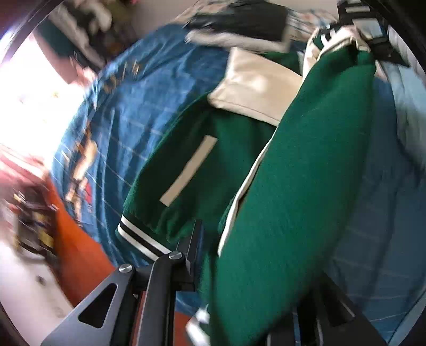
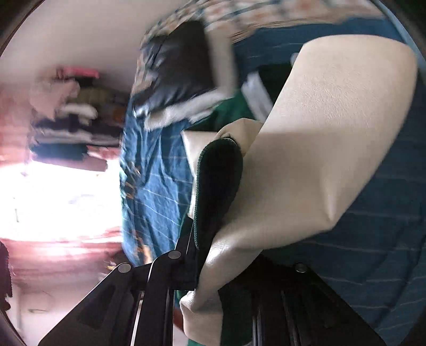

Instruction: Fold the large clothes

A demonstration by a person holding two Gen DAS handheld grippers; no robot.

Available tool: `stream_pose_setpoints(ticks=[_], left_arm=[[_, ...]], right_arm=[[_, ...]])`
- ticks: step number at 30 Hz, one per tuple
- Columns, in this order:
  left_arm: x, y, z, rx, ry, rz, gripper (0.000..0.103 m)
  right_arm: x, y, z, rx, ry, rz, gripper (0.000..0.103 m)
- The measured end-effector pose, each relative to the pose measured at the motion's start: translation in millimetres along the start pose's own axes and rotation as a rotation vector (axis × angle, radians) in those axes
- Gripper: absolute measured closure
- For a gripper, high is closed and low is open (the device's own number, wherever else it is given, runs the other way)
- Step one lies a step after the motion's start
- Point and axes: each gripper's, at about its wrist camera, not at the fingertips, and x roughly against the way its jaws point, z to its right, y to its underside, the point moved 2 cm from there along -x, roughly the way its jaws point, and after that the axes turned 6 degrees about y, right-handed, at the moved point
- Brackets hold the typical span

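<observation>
Left tool (image 1: 213,266): jaws narrow, clamped on the green body panel of the jacket (image 1: 293,173). Right tool (image 2: 210,266): jaws narrow, clamped on its cream sleeve (image 2: 319,133). The jacket is held lifted above the blue bed (image 1: 127,127), long axis running away from both tools toward a dark folded garment (image 1: 239,21); neither hand is judged nearer.

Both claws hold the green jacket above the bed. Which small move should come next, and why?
Probably carry the lifted half across and lay it on the flat half. The left claw grips green cloth of the jacket, the right claw its cream sleeve.
</observation>
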Motion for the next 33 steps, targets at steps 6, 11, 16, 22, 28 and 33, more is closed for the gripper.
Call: stream_pose_setpoints(ticks=[6,11,16,22,28,33], left_arm=[[-76.1,-18.1,-139.2,0.372,0.300,-0.125,0.064],[-72.5,-10.6,-226.5,0.546,0.307,-0.043,0.025],[-65.7,28.4,-261.6,0.670,0.299,-0.044,0.025],[-108.2,51.8,-205.8,0.670,0.314,-0.192,0.025],[-97.7,45.6,-194.0,0.643,0.149,-0.078,0.090],[-72.7,28.1,-216.2,0.665,0.096,0.016,0.094]], right_arm=[[-137.2,-16.8,-91.3,0.104,0.203,-0.130,0.080],[-205.8,-18.9,-96.3,0.090,0.234,-0.224,0.042],[-194.6,-8.0,-83.5,0.051,0.117,-0.245,0.037],[-135.8,29.9,-32.2,0.122,0.184,-0.199,0.036],[-114.7,49.4,20.9,0.121,0.205,-0.221,0.036],[-110.6,40.6,49.0,0.071,0.183,-0.231,0.036]])
